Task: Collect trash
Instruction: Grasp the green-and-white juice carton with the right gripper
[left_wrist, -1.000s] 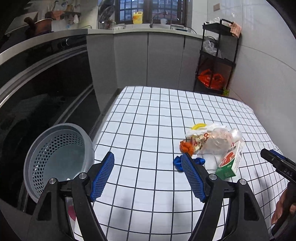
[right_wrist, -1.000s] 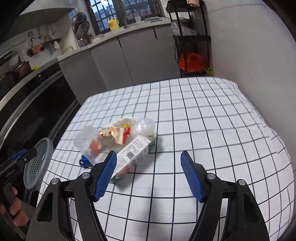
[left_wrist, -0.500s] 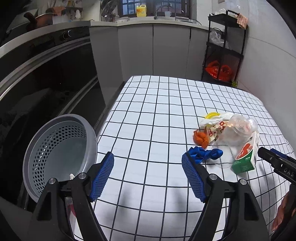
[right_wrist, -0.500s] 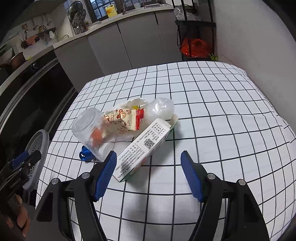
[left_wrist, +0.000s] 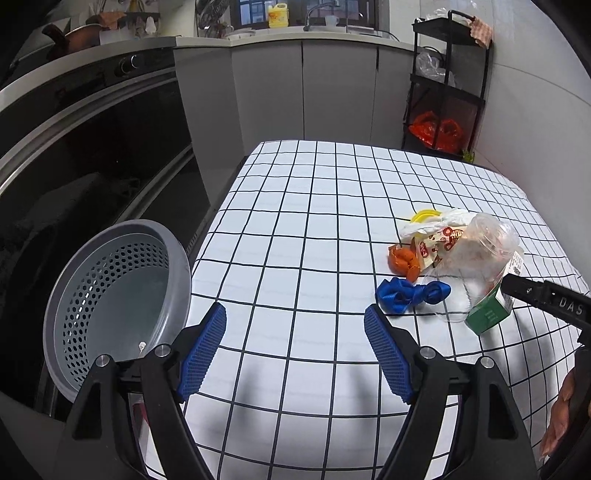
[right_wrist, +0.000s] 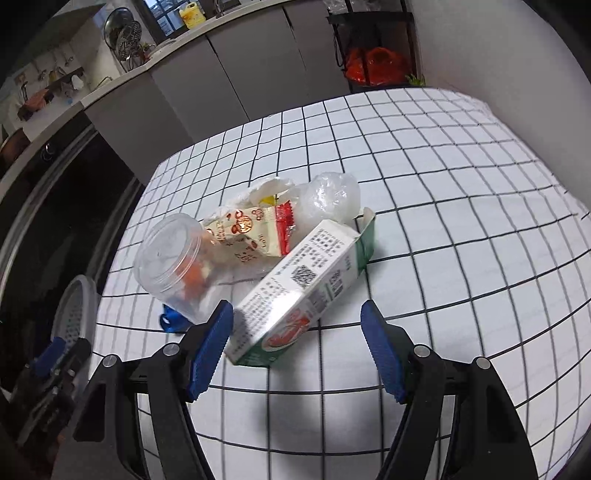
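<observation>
A pile of trash lies on the checked tablecloth (left_wrist: 295, 229): a green-and-white carton (right_wrist: 299, 284), a clear plastic cup (right_wrist: 173, 262), a printed snack wrapper (right_wrist: 251, 232), a clear bag (right_wrist: 328, 195), a blue scrap (left_wrist: 410, 291) and an orange scrap (left_wrist: 402, 258). My right gripper (right_wrist: 295, 347) is open, its jaws either side of the carton's near end. My left gripper (left_wrist: 295, 350) is open and empty, over the table's left front. A grey perforated bin (left_wrist: 114, 299) stands off the table's left edge.
A dark oven front (left_wrist: 92, 147) and grey cabinets (left_wrist: 306, 88) line the left and back. A black rack (left_wrist: 447, 85) with orange bags stands at the back right. A white wall runs along the right.
My right gripper has moved forward and down onto the trash pile, now straddling the carton. My left gripper has drawn back and risen a little; the bin shows more fully.
</observation>
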